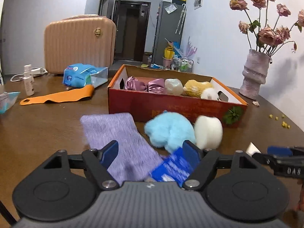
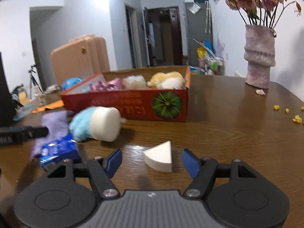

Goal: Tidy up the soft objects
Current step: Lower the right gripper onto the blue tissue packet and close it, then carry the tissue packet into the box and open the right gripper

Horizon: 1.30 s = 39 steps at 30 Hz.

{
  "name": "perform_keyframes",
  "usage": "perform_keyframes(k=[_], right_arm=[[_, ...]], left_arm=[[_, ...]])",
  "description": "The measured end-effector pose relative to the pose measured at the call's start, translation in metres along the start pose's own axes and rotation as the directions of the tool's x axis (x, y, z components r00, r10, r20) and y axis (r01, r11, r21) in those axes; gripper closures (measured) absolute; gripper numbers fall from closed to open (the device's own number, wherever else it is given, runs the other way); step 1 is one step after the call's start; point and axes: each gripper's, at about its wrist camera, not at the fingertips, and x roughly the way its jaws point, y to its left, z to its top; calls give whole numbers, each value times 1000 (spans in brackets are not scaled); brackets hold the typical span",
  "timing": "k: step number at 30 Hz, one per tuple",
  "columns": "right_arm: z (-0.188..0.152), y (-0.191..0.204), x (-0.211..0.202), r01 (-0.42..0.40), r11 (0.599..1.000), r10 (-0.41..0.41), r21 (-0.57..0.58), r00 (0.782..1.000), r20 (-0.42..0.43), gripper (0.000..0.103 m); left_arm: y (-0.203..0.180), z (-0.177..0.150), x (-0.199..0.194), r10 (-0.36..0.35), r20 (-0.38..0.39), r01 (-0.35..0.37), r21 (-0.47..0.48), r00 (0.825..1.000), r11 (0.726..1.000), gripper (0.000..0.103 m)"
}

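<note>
A red cardboard box (image 1: 171, 105) (image 2: 133, 104) on the wooden table holds purple satin scrunchies (image 1: 146, 84), a pale sponge, a yellow plush and a white ball. In front of it lie a purple cloth (image 1: 121, 138), a fluffy blue ball (image 1: 171, 131), a round white sponge (image 1: 208, 132) (image 2: 104, 123) and a blue tissue pack (image 1: 172, 168) (image 2: 58, 151). My left gripper (image 1: 152, 153) is open just above the cloth and the tissue pack. My right gripper (image 2: 152, 160) is open, its fingers either side of a white wedge sponge (image 2: 160, 158) on the table.
A pink vase (image 1: 254, 72) with dried roses stands at the right. A peach suitcase (image 1: 79, 43), a blue wipes pack (image 1: 83, 75), an orange strip (image 1: 57, 96), a spray bottle (image 1: 28, 80) and a cable lie at the left. Yellow crumbs (image 2: 296, 118) dot the right edge.
</note>
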Motion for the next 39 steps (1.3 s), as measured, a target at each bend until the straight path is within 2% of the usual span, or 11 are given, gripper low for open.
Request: perform_keyframes(k=[4,7,10,14,18,20,26,29,32,37,39], right_arm=[[4,4,-1,-17,1000,17,8,1000,15,41],[9,15,-6,-122,993,121,9,992,36,48],[13,30,0,-279,960,279,28,960,17,56],[17,57,22,-344,939,344,4,939,-23,58],[21,66,54,-412,906,419,96,906,-68,67],[15,68,55,-413,899,427,145,900,-85,80],[-14,62,2,-388,910,403,149,910,-93,81],[-21,53,-16,-353,919,369,177,927,-67,80],[-21,51,-9,-351,912,371,210,926,-65,80],[-18,57,14,-375,888,408,266,909,-80,79],[-16,62,13,-363,899,391,243,917,-77,79]], left_arm=[[-3,13,16,-32,-22,32,29,999,999,29],[1,6,17,-103,-64,103,-3,993,995,31],[13,-7,13,-97,-112,89,-74,989,993,45],[36,-24,-4,-95,-110,70,-209,989,975,57],[45,-29,-6,-183,-132,140,-282,974,949,65],[42,-29,-6,-233,-129,183,-317,964,931,68],[33,-38,-10,-312,-143,258,-305,939,917,69],[35,-42,-12,-340,-149,281,-314,929,907,68],[37,-42,-12,-349,-155,288,-319,924,903,67],[40,-35,-4,-359,-164,292,-331,919,897,69],[37,-30,-6,-342,-153,284,-306,927,908,71]])
